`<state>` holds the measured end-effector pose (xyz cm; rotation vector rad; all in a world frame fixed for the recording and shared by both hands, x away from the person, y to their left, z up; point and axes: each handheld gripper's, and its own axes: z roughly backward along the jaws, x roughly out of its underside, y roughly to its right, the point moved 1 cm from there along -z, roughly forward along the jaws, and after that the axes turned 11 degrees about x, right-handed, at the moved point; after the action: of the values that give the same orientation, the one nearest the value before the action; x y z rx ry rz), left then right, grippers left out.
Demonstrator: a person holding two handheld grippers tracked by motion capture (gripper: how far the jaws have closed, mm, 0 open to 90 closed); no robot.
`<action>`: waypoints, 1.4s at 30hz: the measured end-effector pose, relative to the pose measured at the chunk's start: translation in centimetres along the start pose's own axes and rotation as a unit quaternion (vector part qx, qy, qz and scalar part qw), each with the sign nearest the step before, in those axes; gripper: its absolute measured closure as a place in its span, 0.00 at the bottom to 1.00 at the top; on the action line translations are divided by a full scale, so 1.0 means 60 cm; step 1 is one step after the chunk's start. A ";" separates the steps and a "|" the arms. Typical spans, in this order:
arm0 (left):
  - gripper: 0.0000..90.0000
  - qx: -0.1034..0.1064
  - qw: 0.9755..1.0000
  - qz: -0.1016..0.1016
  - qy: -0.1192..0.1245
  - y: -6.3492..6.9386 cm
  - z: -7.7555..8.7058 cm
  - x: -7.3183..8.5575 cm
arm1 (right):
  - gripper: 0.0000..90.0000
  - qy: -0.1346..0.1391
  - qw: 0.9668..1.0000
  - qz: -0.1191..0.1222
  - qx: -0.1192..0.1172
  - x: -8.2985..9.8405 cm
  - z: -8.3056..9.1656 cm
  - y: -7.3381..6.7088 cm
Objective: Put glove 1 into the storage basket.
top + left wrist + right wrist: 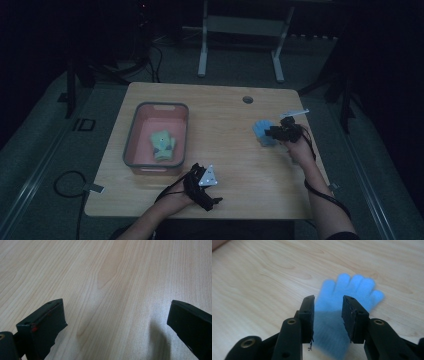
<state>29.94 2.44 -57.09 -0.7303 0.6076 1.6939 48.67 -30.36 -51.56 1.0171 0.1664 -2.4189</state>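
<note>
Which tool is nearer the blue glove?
Right. The right tool straddles the blue glove, while the left tool sits by the near table edge, well away.

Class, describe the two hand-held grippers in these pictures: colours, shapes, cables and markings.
Both are black. The left gripper carries a grey three-cornered plate and a trailing black cable. The right gripper has a pale plate and a cable along the forearm. Close up, their flat jaws show round bolt holes; the left has small red marks.

A light blue knitted glove (342, 302) lies flat on the wooden worktop (225, 135) near its right edge. Its stubby digits are spread and point away from the cuff. It looks soft and fuzzy, and the cuff end sits in shadow.
</note>
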 end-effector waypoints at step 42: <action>0.02 -0.016 0.999 0.019 0.030 -0.011 0.009 0.008 | 0.95 -0.019 0.999 -0.035 0.036 -0.041 0.012 -0.046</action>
<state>30.44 3.30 -57.08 -0.7989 0.6410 1.7259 48.30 -27.19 -49.57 1.0107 0.1032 -2.5228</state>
